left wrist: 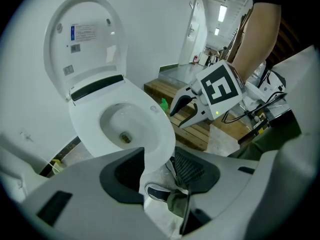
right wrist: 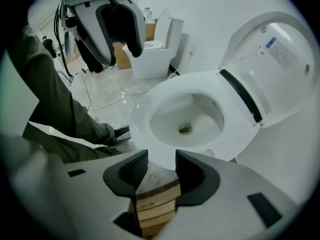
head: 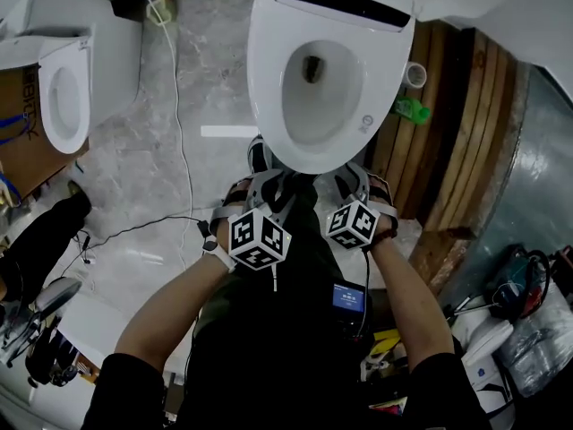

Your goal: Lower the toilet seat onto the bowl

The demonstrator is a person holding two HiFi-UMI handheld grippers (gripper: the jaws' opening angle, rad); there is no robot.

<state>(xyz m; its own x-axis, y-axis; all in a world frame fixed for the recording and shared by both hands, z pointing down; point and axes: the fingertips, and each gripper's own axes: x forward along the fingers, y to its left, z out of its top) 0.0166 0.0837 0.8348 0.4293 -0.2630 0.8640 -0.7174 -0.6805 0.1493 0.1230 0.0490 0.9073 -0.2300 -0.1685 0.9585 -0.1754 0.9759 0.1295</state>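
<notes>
The white toilet seat (head: 267,70) lies flat on the bowl (head: 315,86), while the lid (left wrist: 85,39) stands upright behind it. Both grippers hover just off the front rim of the bowl. My left gripper (head: 269,184) is open; in its own view the seat's front edge (left wrist: 156,149) shows between the jaws, untouched by the pads. My right gripper (head: 345,183) is also open, with only wooden planks (right wrist: 155,204) showing through its gap. In the left gripper view the right gripper (left wrist: 184,111) hangs beside the bowl, jaws apart. The seat (right wrist: 150,115) and lid (right wrist: 280,59) fill the right gripper view.
A second white toilet (head: 63,88) stands at the left. A thin cable (head: 177,106) runs across the marble floor. Stacked wooden planks (head: 466,124) and a green bottle (head: 412,110) sit right of the bowl. Tools and bags (head: 510,294) clutter the lower right. The person's shoe (left wrist: 159,191) is below the bowl.
</notes>
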